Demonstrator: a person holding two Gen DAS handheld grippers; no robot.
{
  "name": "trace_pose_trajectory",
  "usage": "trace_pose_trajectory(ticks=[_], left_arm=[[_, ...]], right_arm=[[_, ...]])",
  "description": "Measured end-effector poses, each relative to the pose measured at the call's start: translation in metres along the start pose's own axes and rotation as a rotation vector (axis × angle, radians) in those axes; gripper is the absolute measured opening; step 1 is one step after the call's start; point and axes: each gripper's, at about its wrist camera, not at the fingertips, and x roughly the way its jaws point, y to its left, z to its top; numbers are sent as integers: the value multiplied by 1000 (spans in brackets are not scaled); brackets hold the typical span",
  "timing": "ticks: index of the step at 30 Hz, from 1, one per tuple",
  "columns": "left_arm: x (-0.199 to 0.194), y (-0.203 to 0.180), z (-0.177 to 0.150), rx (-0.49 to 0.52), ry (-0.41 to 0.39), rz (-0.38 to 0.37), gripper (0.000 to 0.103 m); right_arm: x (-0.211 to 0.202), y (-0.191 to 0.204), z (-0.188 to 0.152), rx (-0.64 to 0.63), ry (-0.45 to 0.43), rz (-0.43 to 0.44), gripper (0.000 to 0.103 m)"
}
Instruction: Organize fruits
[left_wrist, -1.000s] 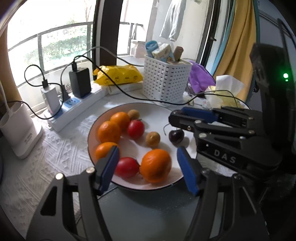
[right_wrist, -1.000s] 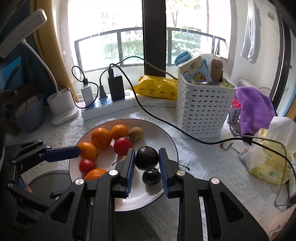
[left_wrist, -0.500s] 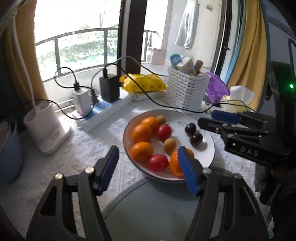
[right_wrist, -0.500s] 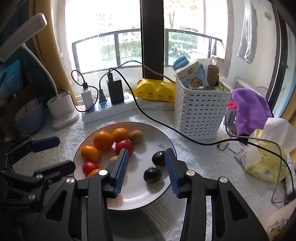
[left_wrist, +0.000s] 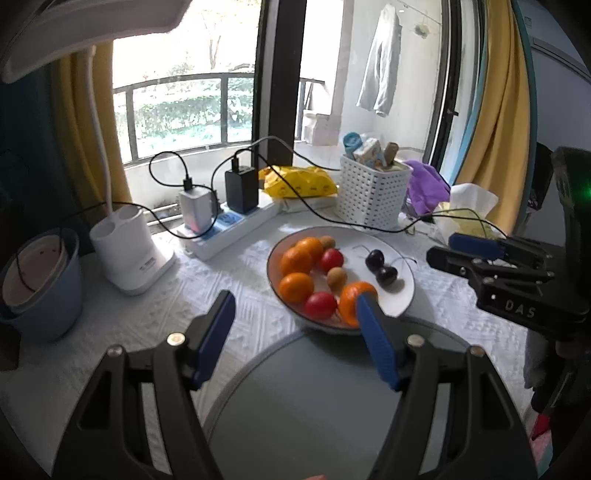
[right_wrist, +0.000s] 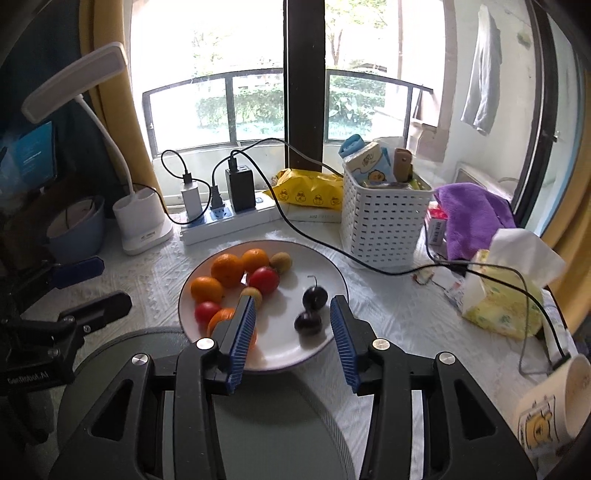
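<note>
Holding oranges, tomatoes, two dark plums: white plate (right_wrist: 334, 275) | basket (right_wrist: 382, 230): packets | both grippers' fingers spread, empty

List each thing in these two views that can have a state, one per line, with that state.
Left gripper: jaws open, empty.
Right gripper: jaws open, empty.
Plate: holds all the fruit.
Dark plums: side by side on the plate, apart from the rest.
White charger: plugged into the power strip.
Black charger: plugged in.
Basket: upright, filled.
</note>
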Motion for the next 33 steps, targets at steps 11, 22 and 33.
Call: trace_pose_trajectory(ticks=[11,22,33], left_arm=[[-56,-4,-28,-7,-42,1,95],[-112,-4,-49,6,-97,41,96],[-162,-15,-50,43,-182,57,96]], right_arm=[[-54,19,-32,26,-24,-21,44],[-107,40,-52,44,-75,-29,45],[-162,57,-59,52,-140,-39,45]])
